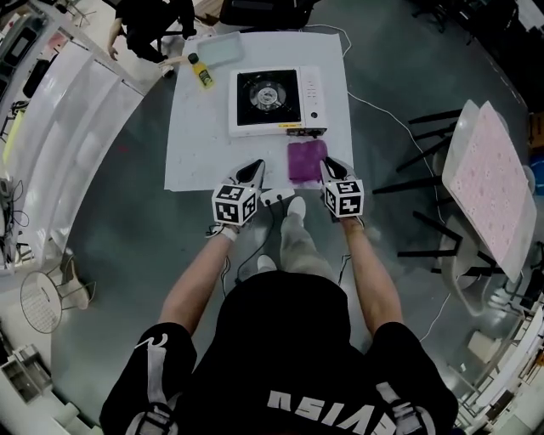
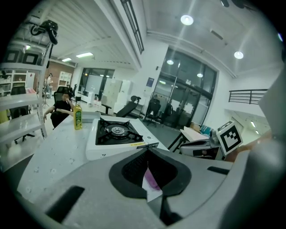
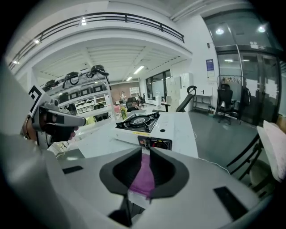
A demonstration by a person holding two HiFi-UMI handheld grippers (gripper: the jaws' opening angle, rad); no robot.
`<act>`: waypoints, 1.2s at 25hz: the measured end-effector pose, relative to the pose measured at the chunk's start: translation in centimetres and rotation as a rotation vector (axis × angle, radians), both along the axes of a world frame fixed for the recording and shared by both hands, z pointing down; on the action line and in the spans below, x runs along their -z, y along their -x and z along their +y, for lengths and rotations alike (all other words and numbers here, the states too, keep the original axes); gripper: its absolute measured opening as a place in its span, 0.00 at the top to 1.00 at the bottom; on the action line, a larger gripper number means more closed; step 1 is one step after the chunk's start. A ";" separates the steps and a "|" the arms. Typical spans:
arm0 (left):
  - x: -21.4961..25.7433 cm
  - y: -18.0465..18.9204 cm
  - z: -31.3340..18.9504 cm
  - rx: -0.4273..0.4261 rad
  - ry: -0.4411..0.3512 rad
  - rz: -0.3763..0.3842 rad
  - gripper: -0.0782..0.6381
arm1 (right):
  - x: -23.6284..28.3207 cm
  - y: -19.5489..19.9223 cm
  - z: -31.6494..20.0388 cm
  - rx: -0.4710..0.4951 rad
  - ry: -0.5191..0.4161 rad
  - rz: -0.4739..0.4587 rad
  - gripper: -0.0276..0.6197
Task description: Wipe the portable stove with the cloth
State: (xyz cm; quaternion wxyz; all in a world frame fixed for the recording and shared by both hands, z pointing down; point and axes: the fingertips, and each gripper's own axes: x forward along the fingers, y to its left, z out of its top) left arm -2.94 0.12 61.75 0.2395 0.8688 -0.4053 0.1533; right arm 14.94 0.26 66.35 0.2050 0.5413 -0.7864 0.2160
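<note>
The white portable stove (image 1: 272,100) with its black burner stands at the far middle of the white table (image 1: 195,144); it also shows in both gripper views (image 2: 117,134) (image 3: 142,125). A purple cloth (image 1: 306,160) lies flat on the table just in front of the stove's right corner. My right gripper (image 1: 327,164) hovers at the cloth's near right edge, jaws shut and empty; the cloth (image 3: 144,176) shows beneath them. Over the table's near edge, left of the cloth, my left gripper (image 1: 255,166) is shut with nothing held.
A yellow bottle (image 1: 202,72) and a clear tray (image 1: 223,47) stand at the table's far left. A person (image 1: 144,25) sits beyond them. Black chairs (image 1: 425,183) and a pink-topped table (image 1: 493,174) stand to the right. A cable (image 1: 382,115) runs across the floor.
</note>
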 end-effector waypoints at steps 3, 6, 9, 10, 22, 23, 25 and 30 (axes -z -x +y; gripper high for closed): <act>-1.2 -0.7 -1.2 -0.016 0.019 -0.010 0.88 | -2.2 0.2 -1.2 0.017 0.035 -0.010 0.77; -2.3 -1.2 -2.2 -0.032 0.035 -0.023 0.88 | -4.2 0.5 -2.1 0.037 0.067 -0.018 0.69; -3.3 -1.5 -3.1 -0.032 0.047 -0.023 0.88 | -6.4 1.1 -2.9 0.070 0.105 -0.028 0.60; -3.6 -1.5 -3.4 -0.028 0.052 -0.022 0.88 | -7.1 1.3 -3.1 0.082 0.118 -0.027 0.58; -5.7 -1.4 -5.2 0.014 0.092 -0.009 0.88 | -13.4 2.9 -4.4 0.167 0.243 0.075 0.55; -5.8 -1.4 -5.3 0.015 0.094 -0.011 0.88 | -13.8 2.9 -4.5 0.172 0.249 0.091 0.55; -6.0 -1.2 -5.3 0.015 0.096 -0.017 0.88 | -14.2 3.0 -4.5 0.178 0.251 0.119 0.55; -5.9 -0.9 -5.8 0.028 0.098 -0.021 0.88 | -14.2 3.1 -4.6 0.170 0.230 0.145 0.55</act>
